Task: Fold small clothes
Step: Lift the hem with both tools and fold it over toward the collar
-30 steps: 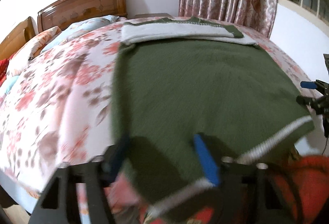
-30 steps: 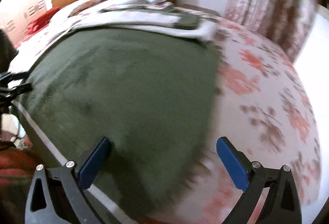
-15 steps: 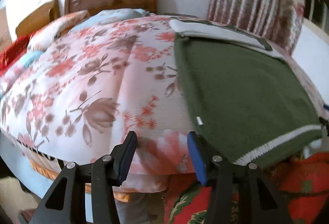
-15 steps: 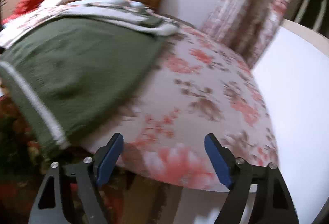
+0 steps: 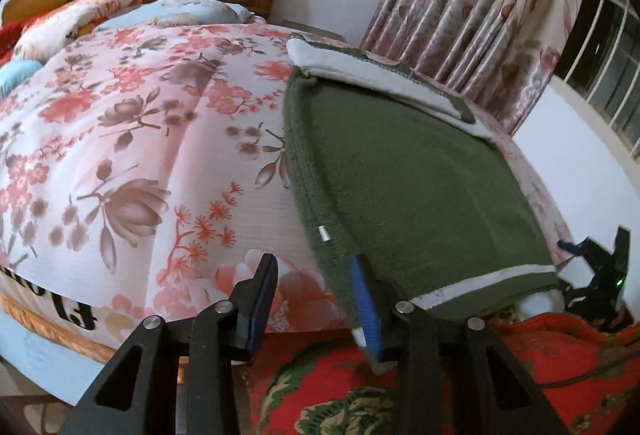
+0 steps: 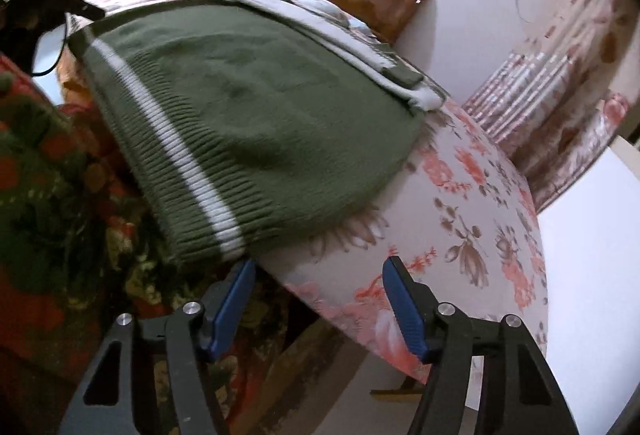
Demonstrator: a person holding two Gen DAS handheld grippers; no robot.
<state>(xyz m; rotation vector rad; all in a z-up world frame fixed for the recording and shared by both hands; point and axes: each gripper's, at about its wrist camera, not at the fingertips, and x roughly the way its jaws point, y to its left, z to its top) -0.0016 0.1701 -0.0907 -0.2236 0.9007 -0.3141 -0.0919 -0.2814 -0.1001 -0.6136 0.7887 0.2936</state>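
A dark green knitted sweater with a white stripe across its ribbed hem [image 5: 408, 171] is spread flat on the bed with the pink floral cover [image 5: 120, 139], its hem lying at the near edge of the mattress and partly overhanging it; grey-white folded cloth [image 5: 372, 75] rests across its far end. The left hand-held gripper [image 5: 316, 299] is positioned at the near left hem corner, its jaws having just been closing; the blue right-hand pad [image 5: 366, 309] is seen against the knit edge, while the other pad stands clear over the floral cover, so the jaws are still apart and nothing is clamped yet. The right hand-held gripper [image 6: 320, 299] is held apart below the opposite hem corner, with only the bed edge between its pads. Several risks are judged. If the left closure is completed from here, the bed cover may be pinched together with the knit, or only a thin lip of ribbing caught, which would be expected to slip when lifted. The right side may close on nothing, as the corner sits above its pads. An uneven lift would skew the fold, and the overhanging hem could be dragged off toward the red patterned blanket [image 5: 400, 387] below.
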